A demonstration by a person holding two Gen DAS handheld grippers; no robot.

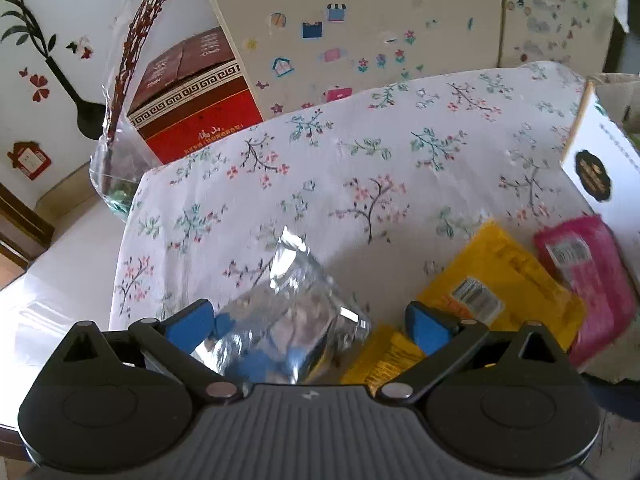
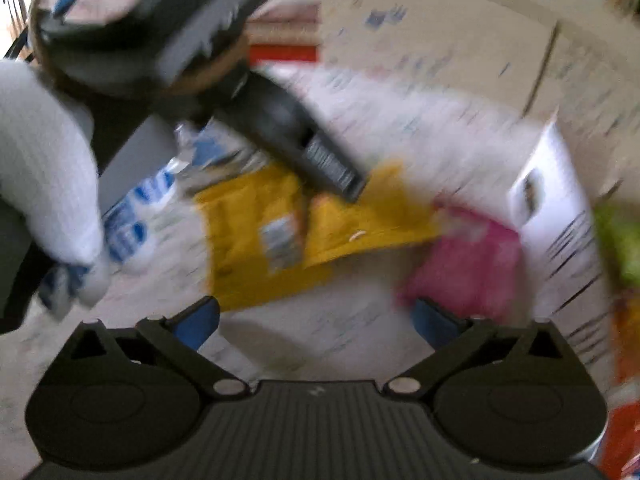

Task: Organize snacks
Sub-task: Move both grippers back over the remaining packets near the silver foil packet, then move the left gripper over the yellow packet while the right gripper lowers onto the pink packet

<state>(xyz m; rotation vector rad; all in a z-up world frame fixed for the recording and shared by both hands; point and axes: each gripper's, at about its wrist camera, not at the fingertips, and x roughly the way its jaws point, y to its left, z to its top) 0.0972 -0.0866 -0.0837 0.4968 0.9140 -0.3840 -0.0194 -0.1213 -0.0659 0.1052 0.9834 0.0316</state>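
Both tongs over snack packets on the floral-clothed surface.
Left tongs spread wide, silver foil packet between the pads at lower centre, grip unclear. Right tongs fully open, empty; yellow packet mid-frame, pink packet right.

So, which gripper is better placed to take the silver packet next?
Probably the left gripper: its open jaws already have the silver packet between them. The right gripper is open over bare cloth, nearer the yellow packet.

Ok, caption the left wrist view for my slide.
Open left gripper over a silver snack pouch on the floral tablecloth.
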